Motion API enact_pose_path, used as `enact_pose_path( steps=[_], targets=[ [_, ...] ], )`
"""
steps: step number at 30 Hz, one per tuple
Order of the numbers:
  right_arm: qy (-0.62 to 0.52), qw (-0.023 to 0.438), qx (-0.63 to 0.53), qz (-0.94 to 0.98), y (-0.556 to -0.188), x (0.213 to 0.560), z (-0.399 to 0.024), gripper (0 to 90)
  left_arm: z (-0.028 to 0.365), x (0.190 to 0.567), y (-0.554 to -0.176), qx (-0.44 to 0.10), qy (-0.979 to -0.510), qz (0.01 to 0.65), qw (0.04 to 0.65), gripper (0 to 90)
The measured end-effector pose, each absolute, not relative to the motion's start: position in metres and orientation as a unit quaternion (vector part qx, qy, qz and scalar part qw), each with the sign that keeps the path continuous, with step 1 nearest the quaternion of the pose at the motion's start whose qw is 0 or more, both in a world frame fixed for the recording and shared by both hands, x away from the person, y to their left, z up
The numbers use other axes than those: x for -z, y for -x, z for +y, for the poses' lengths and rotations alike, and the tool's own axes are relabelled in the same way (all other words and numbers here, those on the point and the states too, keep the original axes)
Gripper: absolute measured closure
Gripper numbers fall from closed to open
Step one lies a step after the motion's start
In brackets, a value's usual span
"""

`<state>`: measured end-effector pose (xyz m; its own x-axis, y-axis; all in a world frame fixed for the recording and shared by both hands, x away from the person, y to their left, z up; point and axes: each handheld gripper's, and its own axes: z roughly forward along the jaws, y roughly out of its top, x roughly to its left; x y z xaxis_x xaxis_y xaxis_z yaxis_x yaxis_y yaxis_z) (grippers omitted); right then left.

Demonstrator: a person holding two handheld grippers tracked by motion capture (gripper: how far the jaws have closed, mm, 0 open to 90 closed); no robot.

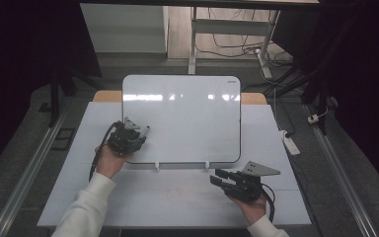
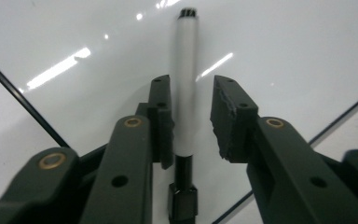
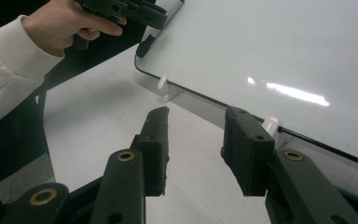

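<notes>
While my left gripper sits spread round the marker on the whiteboard, I'd center, then pinch mid-barrel; right gripper spread, w/ nothing between.

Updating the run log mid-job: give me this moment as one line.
left gripper: open around marker, over whiteboard | right gripper: open, empty, above table near board's front edge

Dim room, dark edges; ceiling-light glare streaks on whiteboard; close-ups soft
</notes>
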<state>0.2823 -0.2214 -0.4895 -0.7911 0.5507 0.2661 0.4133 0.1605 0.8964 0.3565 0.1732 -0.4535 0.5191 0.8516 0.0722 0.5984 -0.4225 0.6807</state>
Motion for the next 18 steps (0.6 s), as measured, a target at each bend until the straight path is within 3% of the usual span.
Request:
enact_pose_path(
  steps=[7, 18],
  targets=[
    [-0.314, 0.061, -0.565, 0.761, -0.283, 0.491, -0.225, 58.1, 0.175, 0.441, -0.332, -0.202, -0.818, 0.413, 0.345, 49.5],
    [-0.312, 0.095, -0.546, 0.772, -0.288, 0.492, -0.244, 45.8, 0.200, 0.447, -0.277, -0.143, -0.807, 0.402, 0.409, 34.6]
  ],
)
